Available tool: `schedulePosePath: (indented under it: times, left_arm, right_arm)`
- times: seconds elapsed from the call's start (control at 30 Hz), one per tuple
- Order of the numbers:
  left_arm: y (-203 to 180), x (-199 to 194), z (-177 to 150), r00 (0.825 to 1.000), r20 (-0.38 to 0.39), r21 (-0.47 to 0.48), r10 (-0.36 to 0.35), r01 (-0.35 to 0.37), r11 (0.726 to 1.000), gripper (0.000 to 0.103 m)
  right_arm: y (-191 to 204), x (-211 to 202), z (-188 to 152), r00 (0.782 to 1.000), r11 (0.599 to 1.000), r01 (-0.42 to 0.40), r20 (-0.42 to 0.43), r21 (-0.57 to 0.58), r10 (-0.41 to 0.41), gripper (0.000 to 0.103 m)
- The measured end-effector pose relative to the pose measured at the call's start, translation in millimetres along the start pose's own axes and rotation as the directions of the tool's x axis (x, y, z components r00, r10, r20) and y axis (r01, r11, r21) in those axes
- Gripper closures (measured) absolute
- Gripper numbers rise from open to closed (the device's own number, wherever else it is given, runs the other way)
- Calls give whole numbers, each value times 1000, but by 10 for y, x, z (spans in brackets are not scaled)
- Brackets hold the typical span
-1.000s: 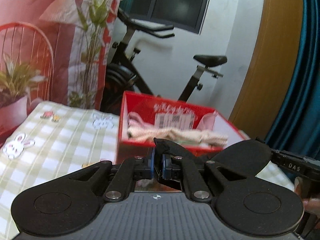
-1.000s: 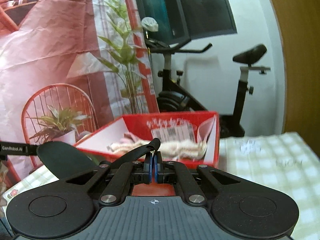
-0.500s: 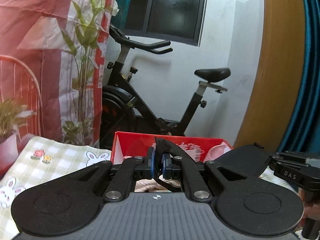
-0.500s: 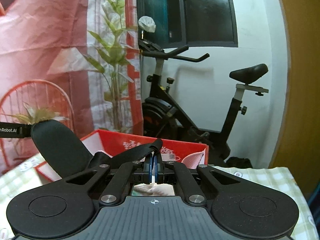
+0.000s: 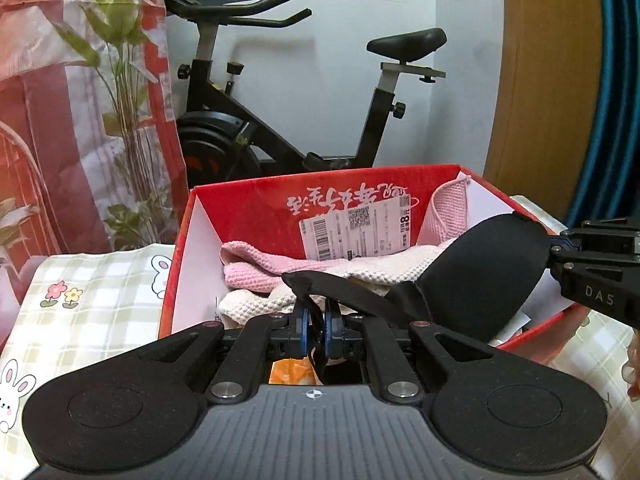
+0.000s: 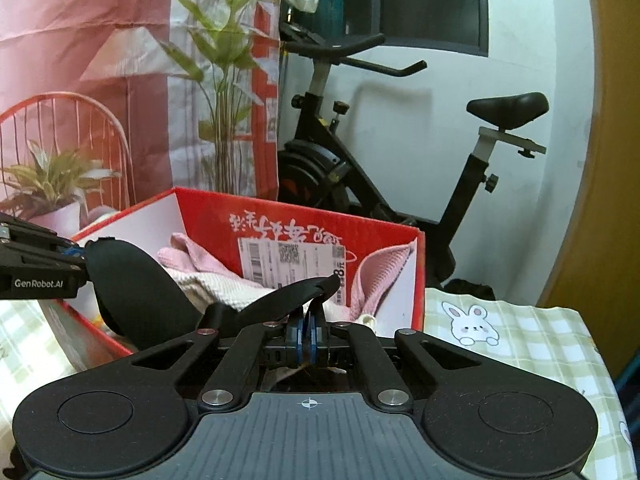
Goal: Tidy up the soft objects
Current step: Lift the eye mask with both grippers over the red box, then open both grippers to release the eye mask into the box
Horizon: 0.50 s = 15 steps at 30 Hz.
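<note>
Over the red box (image 5: 256, 208) both grippers carry 1 black padded garment (image 5: 484, 272), likely a bra, stretched between them. Left gripper (image 5: 316, 320) is clamped on a black strap end; right gripper (image 6: 307, 338) is clamped on the other strap, and the dark cup hangs between, just above the box's near rim.

Step in hand, as judged: placing the garment into the box with the soft items already stored. Pink knit cloth (image 5: 256, 264) and cream knit cloth (image 5: 256, 300) lie folded inside, below a shipping label (image 5: 356, 232) stuck on the far wall.

Next move calls for lowering both ends together until the cup rests on the knit pile, then releasing both straps.

Edges and room:
1. Near rim of the box sits directly under the cup; a low pass could snag it.
2. Right inner wall carries a draped pink cloth (image 6: 380, 276), so that side is tight.
3. Open room lies at the box centre.
4. Checked tablecloth (image 6: 520, 344) beside the box is bare; exercise bike (image 5: 248, 128) stands well behind.
</note>
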State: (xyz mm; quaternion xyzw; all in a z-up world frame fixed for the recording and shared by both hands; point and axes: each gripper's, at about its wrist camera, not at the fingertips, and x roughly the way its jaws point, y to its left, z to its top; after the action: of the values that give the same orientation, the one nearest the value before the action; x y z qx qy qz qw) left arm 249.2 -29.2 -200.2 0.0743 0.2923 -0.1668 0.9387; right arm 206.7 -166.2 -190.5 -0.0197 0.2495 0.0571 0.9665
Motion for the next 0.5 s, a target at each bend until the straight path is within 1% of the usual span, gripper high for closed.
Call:
schedulePosePath:
  times: [0.03, 0.1, 0.13, 0.17, 0.2, 0.23, 0.27, 0.3, 0.37, 0.4, 0.47, 0.5]
  left_arm:
    - [24, -9, -2, 1000, 0, -2, 2, -2, 1000, 93]
    - [48, -26, 11, 1000, 0, -5, 5, -5, 1000, 92]
    - [75, -41, 12, 1000, -3, -5, 9, -9, 1000, 84]
    - [89, -43, 21, 1000, -6, -4, 16, -16, 1000, 63]
    - [109, -61, 24, 999, -5, -5, 33, -33, 999, 49]
    - [105, -85, 38, 999, 2, -7, 51, -51, 999, 28]
    - [109, -136, 42, 998, 19, -11, 62, -61, 998, 21]
    - [136, -188, 46, 997, 35, -17, 63, -63, 998, 21]
    - [175, -264, 74, 998, 35, -30, 51, -50, 998, 19]
    - [194, -306, 82, 998, 37, -34, 44, -42, 999, 17]
    - [209, -396, 80, 998, 53, -35, 42, -40, 999, 9]
    - [217, -445, 79, 997, 62, -36, 47, -45, 998, 8]
  right_arm:
    - [-4, -5, -6, 1000, 1000, 3, -3, 1, -3, 98]
    - [-14, -26, -7, 1000, 1000, 11, -5, 0, -11, 93]
    - [-9, -38, -10, 1000, 1000, 17, -7, -4, -17, 91]
    - [-7, -53, -14, 1000, 1000, 22, -9, -9, -22, 88]
    - [-7, -62, -9, 1000, 1000, 25, -11, -15, -25, 84]
    - [-6, -75, -8, 999, 999, 29, -17, -21, -30, 82]
    - [2, -93, -10, 999, 999, 37, -26, -28, -38, 74]
    - [-9, -118, -5, 999, 999, 41, -29, -32, -42, 67]
    - [-19, -188, -13, 999, 999, 35, -25, -39, -36, 61]
    - [-18, -230, -16, 999, 998, 34, -25, -46, -35, 60]
    - [-21, -314, -17, 999, 998, 30, -19, -53, -31, 59]
    - [-29, -368, -19, 999, 998, 29, -16, -52, -30, 53]
